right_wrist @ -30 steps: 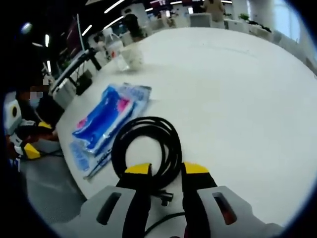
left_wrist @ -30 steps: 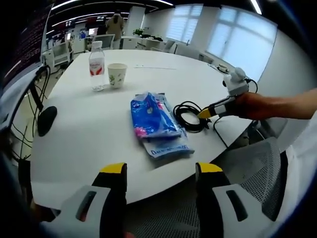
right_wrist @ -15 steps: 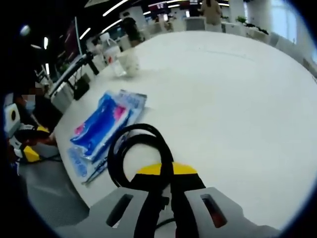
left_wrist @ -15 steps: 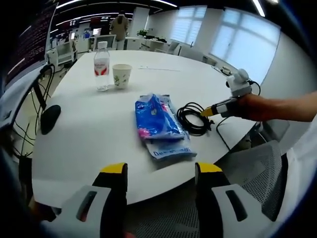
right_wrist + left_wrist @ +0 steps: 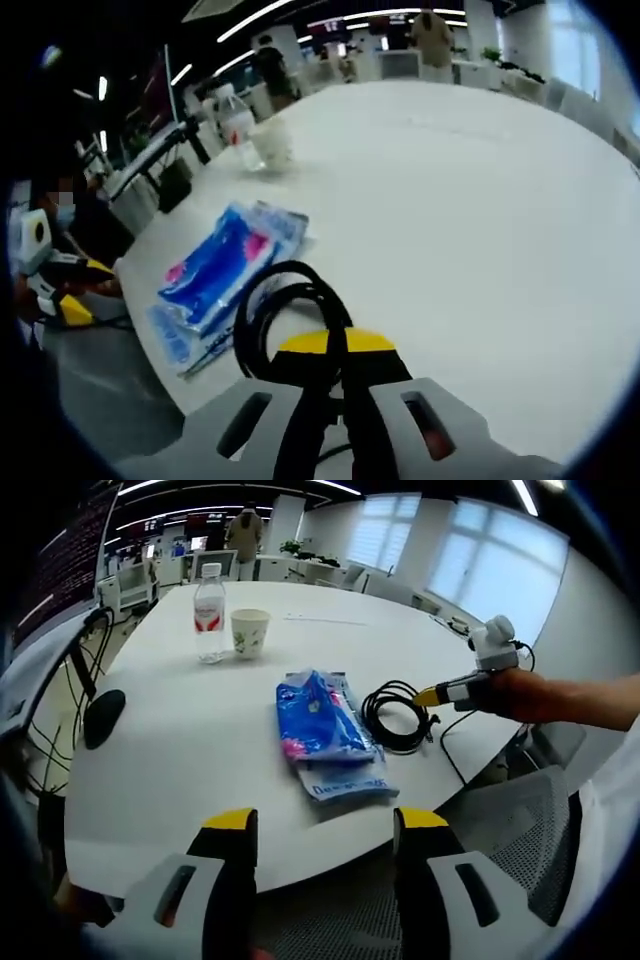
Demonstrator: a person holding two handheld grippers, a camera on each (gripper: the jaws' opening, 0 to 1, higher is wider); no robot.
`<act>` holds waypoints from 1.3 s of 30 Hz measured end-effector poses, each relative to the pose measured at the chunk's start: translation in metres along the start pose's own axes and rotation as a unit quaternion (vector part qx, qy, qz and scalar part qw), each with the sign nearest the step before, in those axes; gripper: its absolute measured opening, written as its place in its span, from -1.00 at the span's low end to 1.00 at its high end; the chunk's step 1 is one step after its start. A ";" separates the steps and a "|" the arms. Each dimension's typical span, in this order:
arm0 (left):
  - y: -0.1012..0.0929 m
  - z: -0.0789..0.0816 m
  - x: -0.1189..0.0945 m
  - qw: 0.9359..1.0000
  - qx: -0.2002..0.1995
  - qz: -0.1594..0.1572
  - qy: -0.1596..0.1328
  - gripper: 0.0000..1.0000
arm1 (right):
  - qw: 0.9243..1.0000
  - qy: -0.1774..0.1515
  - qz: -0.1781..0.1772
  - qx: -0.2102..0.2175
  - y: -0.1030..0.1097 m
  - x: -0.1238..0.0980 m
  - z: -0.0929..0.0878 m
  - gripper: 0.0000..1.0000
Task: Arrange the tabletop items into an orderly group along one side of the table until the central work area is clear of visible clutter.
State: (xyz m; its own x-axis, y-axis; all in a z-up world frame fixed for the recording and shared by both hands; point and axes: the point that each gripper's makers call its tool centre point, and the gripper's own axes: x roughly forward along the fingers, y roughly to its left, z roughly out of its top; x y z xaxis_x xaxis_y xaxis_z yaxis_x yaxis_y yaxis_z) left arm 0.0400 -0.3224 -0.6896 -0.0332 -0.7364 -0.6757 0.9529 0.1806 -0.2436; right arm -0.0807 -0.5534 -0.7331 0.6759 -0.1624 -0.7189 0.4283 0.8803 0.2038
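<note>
While the right gripper [image 5: 335,345] clamps the black cable [image 5: 285,310], the left gripper [image 5: 325,825] hangs open

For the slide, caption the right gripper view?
Right gripper clamped on coiled black cable beside blue packets.

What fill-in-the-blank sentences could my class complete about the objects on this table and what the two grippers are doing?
1. The right gripper is shut on the black ____.
2. The paper cup stands next to a plastic ____.
3. The left gripper has its jaws ____.
4. The blue packet lies between the coiled cable and the black ____.

Missing words: cable; bottle; open; mouse
</note>
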 end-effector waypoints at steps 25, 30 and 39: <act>-0.002 -0.002 0.001 1.000 0.002 -0.004 0.001 0.09 | 0.999 -0.040 -0.013 -0.016 0.004 -0.032 0.016 -1.00; -0.003 -0.003 0.000 1.000 0.000 -0.004 0.000 0.09 | 0.999 -0.041 -0.020 -0.019 -0.003 -0.033 0.020 -1.00; -0.002 -0.003 -0.001 1.000 -0.005 -0.002 -0.002 0.09 | 0.998 -0.047 -0.034 -0.014 -0.016 -0.034 0.030 -1.00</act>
State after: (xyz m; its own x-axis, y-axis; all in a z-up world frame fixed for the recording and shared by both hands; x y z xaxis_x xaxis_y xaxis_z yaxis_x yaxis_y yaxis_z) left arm 0.0376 -0.3201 -0.6903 -0.0356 -0.7401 -0.6715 0.9497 0.1841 -0.2533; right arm -0.0923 -0.5757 -0.6918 0.6991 -0.2624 -0.6651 0.4595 0.8776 0.1366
